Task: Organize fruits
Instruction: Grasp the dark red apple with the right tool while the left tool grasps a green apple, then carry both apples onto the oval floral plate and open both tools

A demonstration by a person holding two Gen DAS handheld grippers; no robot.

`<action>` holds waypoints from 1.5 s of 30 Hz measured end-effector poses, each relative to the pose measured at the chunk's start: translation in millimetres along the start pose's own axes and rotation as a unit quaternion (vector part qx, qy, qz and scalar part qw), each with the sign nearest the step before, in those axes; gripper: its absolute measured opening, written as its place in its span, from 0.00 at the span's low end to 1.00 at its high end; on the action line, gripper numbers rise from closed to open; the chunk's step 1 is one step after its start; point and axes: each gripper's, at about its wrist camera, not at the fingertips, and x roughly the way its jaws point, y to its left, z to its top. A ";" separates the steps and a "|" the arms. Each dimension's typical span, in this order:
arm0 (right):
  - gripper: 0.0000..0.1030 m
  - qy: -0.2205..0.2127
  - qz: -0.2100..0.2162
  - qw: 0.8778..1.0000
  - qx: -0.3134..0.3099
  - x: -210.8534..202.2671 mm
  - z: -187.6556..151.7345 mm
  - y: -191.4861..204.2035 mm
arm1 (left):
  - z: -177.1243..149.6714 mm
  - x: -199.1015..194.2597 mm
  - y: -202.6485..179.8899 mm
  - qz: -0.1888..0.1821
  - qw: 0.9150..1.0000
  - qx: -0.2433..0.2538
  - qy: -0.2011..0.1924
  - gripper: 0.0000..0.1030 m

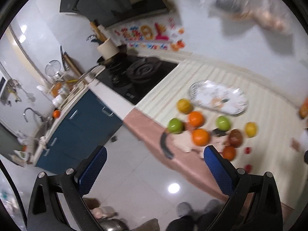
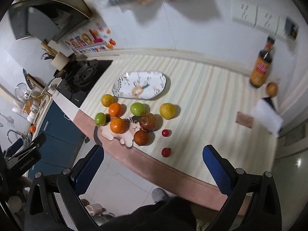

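**Fruit loose on the striped counter, plate empty**

A kitchen counter under a cream striped cloth [image 2: 202,100] with a pink edge runs beside a black stove [image 2: 84,77] and blue cupboards.

The right gripper [image 2: 154,165] hangs above the counter's front edge, its blue fingers [image 2: 89,170] spread wide with nothing between them. The left gripper [image 1: 155,165] is likewise wide apart and empty, out over the floor.

From the right gripper, two small red fruits [image 2: 166,152] lie at 12 o'clock. Beyond them, toward 11 o'clock, sits the cluster: a dark red fruit [image 2: 141,137], a red apple [image 2: 148,121], two oranges [image 2: 117,125], two green apples [image 2: 137,109] and two yellow fruits [image 2: 167,111], all on the cloth. Farther at 11 o'clock lies the patterned oval plate [image 2: 140,84], holding no fruit. At 2 o'clock, well apart, stand a dark sauce bottle [image 2: 260,71] and an onion [image 2: 271,89].
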 end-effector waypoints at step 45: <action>0.65 0.189 -0.072 0.974 0.102 323.3 40.4 24.0 | 53.1 333.0 -65.2 -0.218 0.934 0.114 0.261 0.52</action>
